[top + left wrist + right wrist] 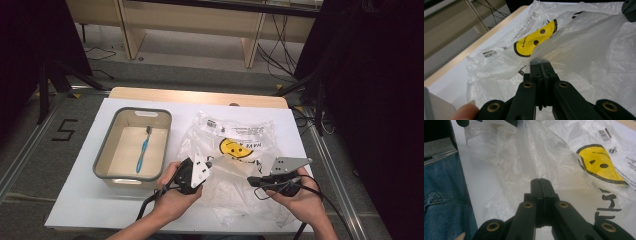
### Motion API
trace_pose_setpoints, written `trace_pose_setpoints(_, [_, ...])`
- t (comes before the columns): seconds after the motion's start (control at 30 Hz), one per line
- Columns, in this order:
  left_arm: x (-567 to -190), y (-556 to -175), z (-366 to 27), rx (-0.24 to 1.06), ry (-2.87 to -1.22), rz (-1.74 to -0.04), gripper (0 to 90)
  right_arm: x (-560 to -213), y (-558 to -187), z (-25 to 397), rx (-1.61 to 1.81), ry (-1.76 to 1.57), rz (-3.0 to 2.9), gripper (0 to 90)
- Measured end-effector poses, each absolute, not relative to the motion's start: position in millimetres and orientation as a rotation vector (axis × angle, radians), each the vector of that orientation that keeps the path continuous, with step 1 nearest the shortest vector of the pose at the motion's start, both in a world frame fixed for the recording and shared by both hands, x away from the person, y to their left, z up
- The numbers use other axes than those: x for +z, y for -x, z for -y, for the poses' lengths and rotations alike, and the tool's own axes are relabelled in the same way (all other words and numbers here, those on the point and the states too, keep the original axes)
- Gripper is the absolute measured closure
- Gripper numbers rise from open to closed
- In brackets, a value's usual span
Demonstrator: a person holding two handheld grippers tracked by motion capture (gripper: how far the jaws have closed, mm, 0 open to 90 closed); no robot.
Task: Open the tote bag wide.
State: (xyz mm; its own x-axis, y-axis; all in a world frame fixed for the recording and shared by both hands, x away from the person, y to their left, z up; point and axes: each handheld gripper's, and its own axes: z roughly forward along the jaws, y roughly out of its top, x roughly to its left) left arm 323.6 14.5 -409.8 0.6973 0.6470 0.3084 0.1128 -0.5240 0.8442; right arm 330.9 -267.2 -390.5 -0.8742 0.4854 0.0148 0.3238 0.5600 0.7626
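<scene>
Both grippers are busy with the bag: the left gripper (196, 173) has its jaws pressed together on a fold of the thin plastic, as the left gripper view shows, with the film bunching right at the tips (541, 67). The right gripper (260, 181) looks clenched too; in the right gripper view its jaws meet with the film running up from them, though whether a layer is truly caught between them I cannot tell for sure. Between the two, a strip of the bag (235, 167) is lifted off the table and stretched taut from one gripper to the other.

My guess is that they are working the mouth of the bag open, each gripper meant to take one side. The next move would then call for pulling the two apart gently, keeping each to a single layer, since film this thin could slip or tear.

Beyond the grippers the rest of the bag lies crumpled flat, its yellow smiley face (235, 148) just past the raised strip. Farther off to the left gripper's side stands a grey bin (106, 150) with a blue toothbrush (143, 149) lying in it, well apart from the bag.
</scene>
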Motion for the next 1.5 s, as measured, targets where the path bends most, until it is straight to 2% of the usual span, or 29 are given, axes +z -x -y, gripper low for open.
trace_pose_setpoints(0.4, [-395.9, -318.1, -15.7, 0.799, -1.97, -0.563, 89.6, -374.6, -325.0, 266.2, 1.241, -0.626, -2.543, 90.0])
trace_pose_setpoints(0.73, [-398.6, -320.1, -16.0, 0.787, -1.988, -0.567, 89.5, -373.9, -330.7, 270.4, 1.252, -0.644, -2.491, 90.0])
trace_pose_setpoints(1.27, [-404.5, -305.7, -16.3, 0.673, -2.043, -0.507, 86.5, -374.6, -333.1, 269.9, 1.249, -0.672, -2.451, 90.0])
trace_pose_setpoints(1.37, [-405.5, -302.7, -14.1, 0.682, -2.076, -0.463, 80.2, -374.2, -333.1, 269.9, 1.248, -0.672, -2.448, 90.0])
trace_pose_setpoints(1.5, [-410.0, -303.0, -8.4, 0.713, -2.092, -0.447, 58.4, -374.4, -333.3, 269.6, 1.244, -0.672, -2.452, 90.0])
